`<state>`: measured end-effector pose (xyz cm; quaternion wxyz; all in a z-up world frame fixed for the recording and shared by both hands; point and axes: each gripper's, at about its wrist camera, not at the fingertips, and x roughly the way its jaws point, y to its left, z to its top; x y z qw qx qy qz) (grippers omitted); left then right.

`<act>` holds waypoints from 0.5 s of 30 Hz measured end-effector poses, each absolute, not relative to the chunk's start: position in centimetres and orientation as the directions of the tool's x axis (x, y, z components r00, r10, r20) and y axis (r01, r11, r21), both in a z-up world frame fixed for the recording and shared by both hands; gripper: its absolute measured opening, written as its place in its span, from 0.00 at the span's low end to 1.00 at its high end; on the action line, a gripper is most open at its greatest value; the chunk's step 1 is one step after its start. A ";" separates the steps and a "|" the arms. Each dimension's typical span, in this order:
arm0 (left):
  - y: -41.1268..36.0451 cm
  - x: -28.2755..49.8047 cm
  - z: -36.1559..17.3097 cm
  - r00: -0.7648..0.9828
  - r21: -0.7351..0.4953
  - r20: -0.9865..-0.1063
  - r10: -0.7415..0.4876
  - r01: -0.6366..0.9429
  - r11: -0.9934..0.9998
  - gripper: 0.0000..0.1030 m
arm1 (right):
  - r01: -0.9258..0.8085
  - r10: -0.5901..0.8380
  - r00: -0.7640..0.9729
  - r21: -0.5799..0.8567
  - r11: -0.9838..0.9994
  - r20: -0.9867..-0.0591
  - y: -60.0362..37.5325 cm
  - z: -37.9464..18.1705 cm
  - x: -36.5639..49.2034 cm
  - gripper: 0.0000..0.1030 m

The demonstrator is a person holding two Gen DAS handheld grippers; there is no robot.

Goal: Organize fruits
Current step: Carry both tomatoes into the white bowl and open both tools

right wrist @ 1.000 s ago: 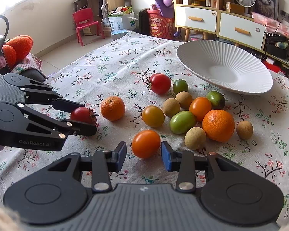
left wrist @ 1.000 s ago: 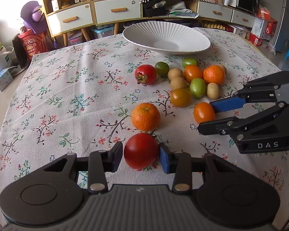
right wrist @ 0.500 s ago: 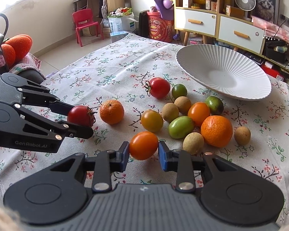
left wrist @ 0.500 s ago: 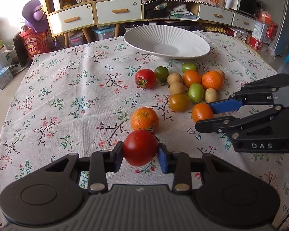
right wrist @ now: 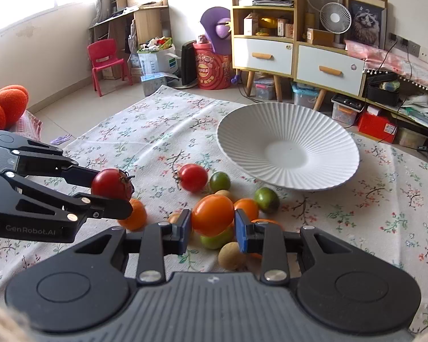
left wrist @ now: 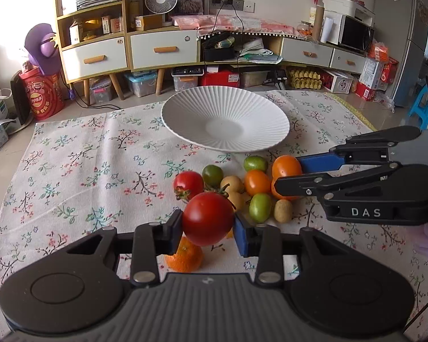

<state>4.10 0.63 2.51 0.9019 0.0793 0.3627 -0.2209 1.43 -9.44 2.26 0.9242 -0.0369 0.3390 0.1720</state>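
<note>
Left gripper [left wrist: 207, 229] clamps a red tomato [left wrist: 208, 219], clear of the tablecloth [left wrist: 80, 171]. Right gripper [right wrist: 212, 229] clamps an orange tomato [right wrist: 212, 214] above the fruit pile [right wrist: 222, 196]. The white bowl [right wrist: 288, 145] sits beyond the pile, holding 0 fruit.

Red tomato [left wrist: 208, 218] [left wrist: 188, 183]: two. Orange tomato [right wrist: 212, 215] [right wrist: 246, 208]: two in plain sight. Green tomato [left wrist: 212, 174] [left wrist: 254, 163] [left wrist: 259, 206]: three. Mandarin [left wrist: 184, 256] [left wrist: 279, 194]: two, both partly hidden. Small brown fruit [left wrist: 231, 183] [left wrist: 238, 199] [left wrist: 282, 210]: three show. White plate [left wrist: 185, 114]: one. Table [left wrist: 71, 171] under a flowered cloth: one. Tools: two, the left tool [left wrist: 208, 225] and the right tool [right wrist: 212, 228].
</note>
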 end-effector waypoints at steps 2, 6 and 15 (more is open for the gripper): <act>-0.2 5.0 3.0 0.644 -0.020 -0.676 -0.358 0.469 0.883 0.31 | -0.329 0.278 0.727 0.036 0.944 -0.628 -10.3 2.7 2.1 0.28; -1.9 7.2 3.5 0.653 -0.022 -0.658 -0.375 0.481 0.876 0.31 | -0.300 0.242 0.754 0.008 0.954 -0.611 -11.6 3.4 4.1 0.28; -5.6 13.2 2.0 0.657 0.018 -0.659 -0.366 0.500 0.866 0.31 | -0.249 0.169 0.736 -0.029 0.968 -0.655 -13.5 2.5 10.2 0.28</act>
